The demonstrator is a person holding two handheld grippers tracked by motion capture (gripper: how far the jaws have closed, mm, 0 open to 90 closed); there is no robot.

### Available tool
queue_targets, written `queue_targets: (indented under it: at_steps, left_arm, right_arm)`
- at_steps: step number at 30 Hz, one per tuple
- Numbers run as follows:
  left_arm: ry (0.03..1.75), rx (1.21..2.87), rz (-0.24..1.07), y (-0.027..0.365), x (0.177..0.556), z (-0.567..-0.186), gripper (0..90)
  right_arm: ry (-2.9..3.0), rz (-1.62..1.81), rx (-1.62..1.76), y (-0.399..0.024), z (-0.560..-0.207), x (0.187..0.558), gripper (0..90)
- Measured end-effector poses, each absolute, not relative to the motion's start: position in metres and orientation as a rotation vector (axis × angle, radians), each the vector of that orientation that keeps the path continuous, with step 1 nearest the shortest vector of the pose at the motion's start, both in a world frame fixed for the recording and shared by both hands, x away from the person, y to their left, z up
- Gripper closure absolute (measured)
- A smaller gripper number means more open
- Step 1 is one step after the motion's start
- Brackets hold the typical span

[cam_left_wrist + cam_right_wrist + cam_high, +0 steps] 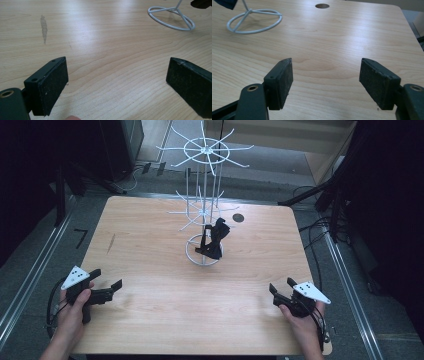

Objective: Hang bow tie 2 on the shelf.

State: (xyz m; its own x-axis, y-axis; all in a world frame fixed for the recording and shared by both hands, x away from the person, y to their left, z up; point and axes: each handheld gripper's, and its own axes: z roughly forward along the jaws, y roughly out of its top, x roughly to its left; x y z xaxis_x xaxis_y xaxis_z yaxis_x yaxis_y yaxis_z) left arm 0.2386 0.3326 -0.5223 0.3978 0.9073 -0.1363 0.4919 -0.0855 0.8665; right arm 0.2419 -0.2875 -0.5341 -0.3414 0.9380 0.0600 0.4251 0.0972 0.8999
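Resting low at the worktop's (150, 245) near corners, left gripper (106, 288) and right gripper (281, 287) both released, jaws spread; black cloth (214, 239) hanging on the white wire rack (204, 205) mid-worktop, well apart.

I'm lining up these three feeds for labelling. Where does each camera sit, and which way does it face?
High view: above the near edge, facing forward and down on the table; both hands, left gripper, right gripper.
Left gripper view: on that gripper, facing the rack; open jaws.
Right gripper view: likewise, facing the rack; open jaws.
Shared: the rack's ring base.
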Motion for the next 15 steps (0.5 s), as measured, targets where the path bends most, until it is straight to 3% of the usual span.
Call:
queue_targets:
  at_steps: [15]
  left_arm:
    - [1.236, 1.738, 0.559, 0.3322, 0.2455, -0.5222, 4.6]
  right_arm:
    - [1.790, 1.186, 1.360, -0.2977, -0.5342, 0.2382, 24.8]
